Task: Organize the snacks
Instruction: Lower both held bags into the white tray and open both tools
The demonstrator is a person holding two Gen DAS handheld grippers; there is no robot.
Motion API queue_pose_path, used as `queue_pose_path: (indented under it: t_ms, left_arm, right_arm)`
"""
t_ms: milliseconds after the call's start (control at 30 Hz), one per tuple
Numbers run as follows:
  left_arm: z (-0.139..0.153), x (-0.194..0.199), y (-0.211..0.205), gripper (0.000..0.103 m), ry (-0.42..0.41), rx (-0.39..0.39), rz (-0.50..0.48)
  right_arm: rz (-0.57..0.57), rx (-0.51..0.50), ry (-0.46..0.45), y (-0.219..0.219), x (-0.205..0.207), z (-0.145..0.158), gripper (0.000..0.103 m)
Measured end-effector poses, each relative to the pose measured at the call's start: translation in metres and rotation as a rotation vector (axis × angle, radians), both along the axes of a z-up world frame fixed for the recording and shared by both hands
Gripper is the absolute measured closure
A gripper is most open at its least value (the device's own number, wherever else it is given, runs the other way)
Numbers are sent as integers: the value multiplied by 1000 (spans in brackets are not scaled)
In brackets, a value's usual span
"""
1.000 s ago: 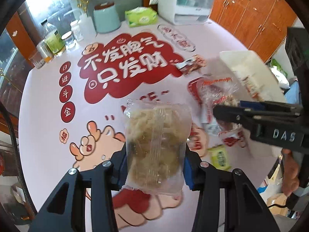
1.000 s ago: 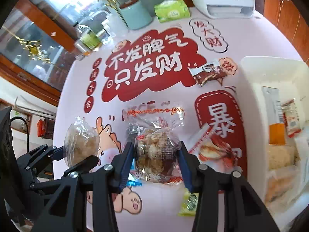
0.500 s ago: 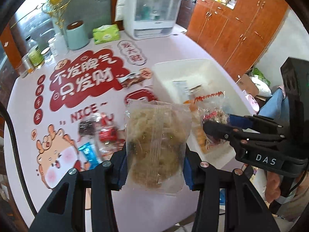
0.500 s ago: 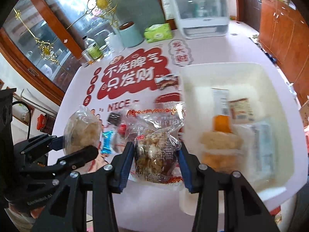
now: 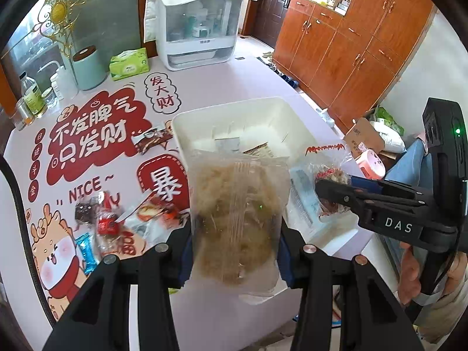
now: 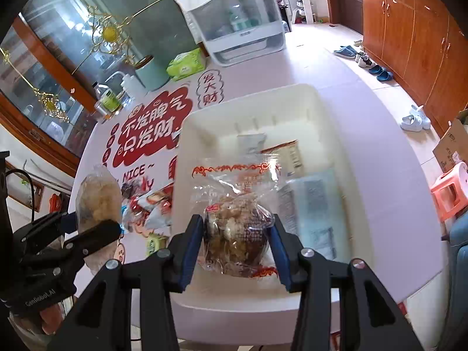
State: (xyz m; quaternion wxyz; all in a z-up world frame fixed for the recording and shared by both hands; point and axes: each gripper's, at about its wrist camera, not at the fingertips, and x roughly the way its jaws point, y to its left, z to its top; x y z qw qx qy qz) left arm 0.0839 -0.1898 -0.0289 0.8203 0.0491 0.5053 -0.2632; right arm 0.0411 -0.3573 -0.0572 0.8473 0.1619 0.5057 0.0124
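My left gripper (image 5: pixel 234 251) is shut on a clear pack of pale floss cake (image 5: pixel 237 219) and holds it over the near left edge of the white bin (image 5: pixel 181 128). My right gripper (image 6: pixel 237 242) is shut on a clear red-trimmed pack of brown nut snack (image 6: pixel 237 228) and holds it above the near part of the bin (image 6: pixel 187 152). The bin holds several flat packets (image 6: pixel 313 204). The right gripper also shows in the left wrist view (image 5: pixel 330 187), the left one in the right wrist view (image 6: pixel 96 228).
Loose snacks (image 5: pixel 111 222) lie on the printed table mat left of the bin, with a brown bar (image 5: pixel 152 140) farther back. A white cabinet (image 5: pixel 199 26), a tissue pack (image 5: pixel 128 64), a teal canister (image 5: pixel 87 67) and bottles (image 5: pixel 32 96) stand at the far edge.
Both grippers have moved right from above the mat to the bin, each still holding its pack. The right one now hangs over the bin's inside.
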Motion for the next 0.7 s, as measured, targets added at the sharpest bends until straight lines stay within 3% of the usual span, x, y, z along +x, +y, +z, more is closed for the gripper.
queue_pose_path:
  t_ms: [333, 700]
  left_arm:
    - [1, 14, -37, 58, -29, 10, 20]
    - [2, 30, -69, 58, -78, 37, 27]
  right_arm:
    - [16, -17, -42, -38, 18, 11, 59]
    - [27, -74, -97, -52, 40, 25, 59]
